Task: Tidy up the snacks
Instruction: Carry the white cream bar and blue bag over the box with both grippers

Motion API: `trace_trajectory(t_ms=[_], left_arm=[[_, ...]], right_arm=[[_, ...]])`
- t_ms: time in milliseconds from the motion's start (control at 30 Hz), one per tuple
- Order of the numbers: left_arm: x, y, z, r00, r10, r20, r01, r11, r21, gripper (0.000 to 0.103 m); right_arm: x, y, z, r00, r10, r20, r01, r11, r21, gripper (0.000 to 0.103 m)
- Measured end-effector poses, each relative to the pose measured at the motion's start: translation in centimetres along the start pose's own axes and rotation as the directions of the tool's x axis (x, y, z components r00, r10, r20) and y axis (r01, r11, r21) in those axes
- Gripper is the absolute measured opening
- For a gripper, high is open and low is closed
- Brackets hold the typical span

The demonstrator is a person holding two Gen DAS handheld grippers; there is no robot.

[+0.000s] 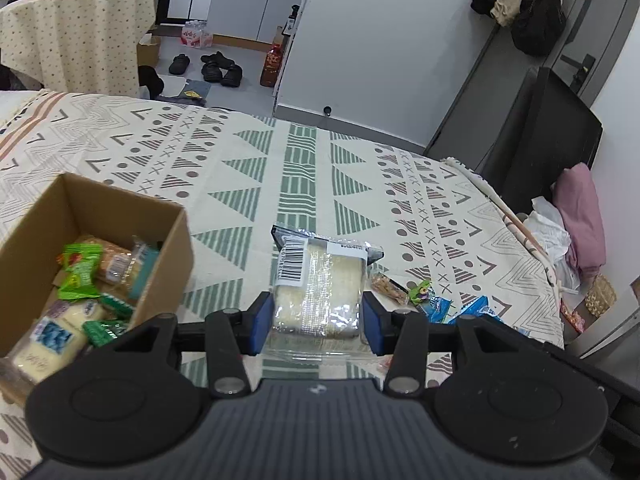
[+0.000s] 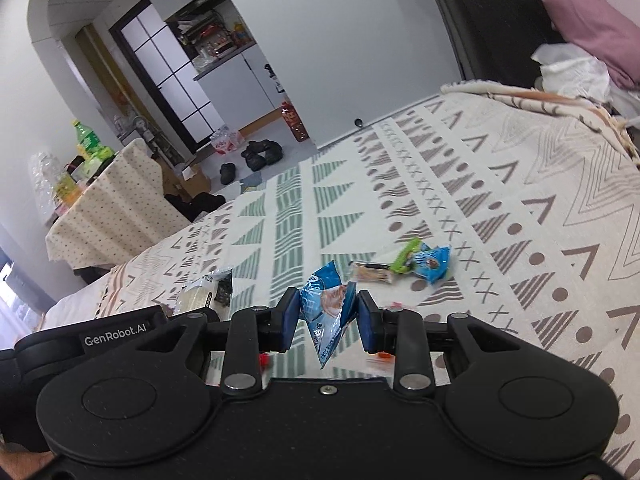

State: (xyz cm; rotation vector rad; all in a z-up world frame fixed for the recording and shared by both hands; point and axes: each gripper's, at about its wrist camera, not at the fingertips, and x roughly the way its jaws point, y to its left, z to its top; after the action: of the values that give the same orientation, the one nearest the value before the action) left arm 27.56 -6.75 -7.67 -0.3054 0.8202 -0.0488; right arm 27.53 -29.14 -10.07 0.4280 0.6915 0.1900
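My left gripper [image 1: 318,320] clamps a clear-wrapped pale cake pack [image 1: 316,280]. My right gripper [image 2: 328,320] pinches a blue packet [image 2: 330,312]. The cardboard box [image 1: 168,248] holds assorted snacks.

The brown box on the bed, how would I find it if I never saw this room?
Look at the big bed with the triangle-patterned cover. Near its left side in the left wrist view stands an open cardboard box, beside the clear-wrapped cake pack in the left gripper. It is the only container there, already holding green and white snack packets, while the other snacks lie loose on the cover.
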Motion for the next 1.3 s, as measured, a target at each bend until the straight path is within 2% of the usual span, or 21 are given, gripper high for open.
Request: trace_trajectory(t_ms=[367,667,1067,1300], left_arm=[[-3.9,2.6,1.3,0.999,-0.016,0.034,0.018,0.999,-0.043,0.046],[-5.8,5.7,2.4,0.999,0.015,0.045,-0.011,0.995,-0.103,0.046],[-7.1,11.8,3.1,0.998,0.043,0.045,-0.031,0.97,-0.241,0.046],[-7.0,15.5,2.9,0.996,0.089,0.027,-0.076,0.947,-0.311,0.046]], right_arm=[[-1.9,4.3,0.0,1.0,0.024,0.014,-0.023,0.998,-0.059,0.03],[-2.3,7.7,0.0,0.998,0.051,0.024,-0.048,0.993,-0.107,0.03],[-0.8,12.0,-0.9,0.997,0.082,0.009,-0.079,0.984,-0.157,0.03],[0.9,14.7,-1.8,0.992,0.125,-0.014,-0.125,0.978,-0.169,0.03]])
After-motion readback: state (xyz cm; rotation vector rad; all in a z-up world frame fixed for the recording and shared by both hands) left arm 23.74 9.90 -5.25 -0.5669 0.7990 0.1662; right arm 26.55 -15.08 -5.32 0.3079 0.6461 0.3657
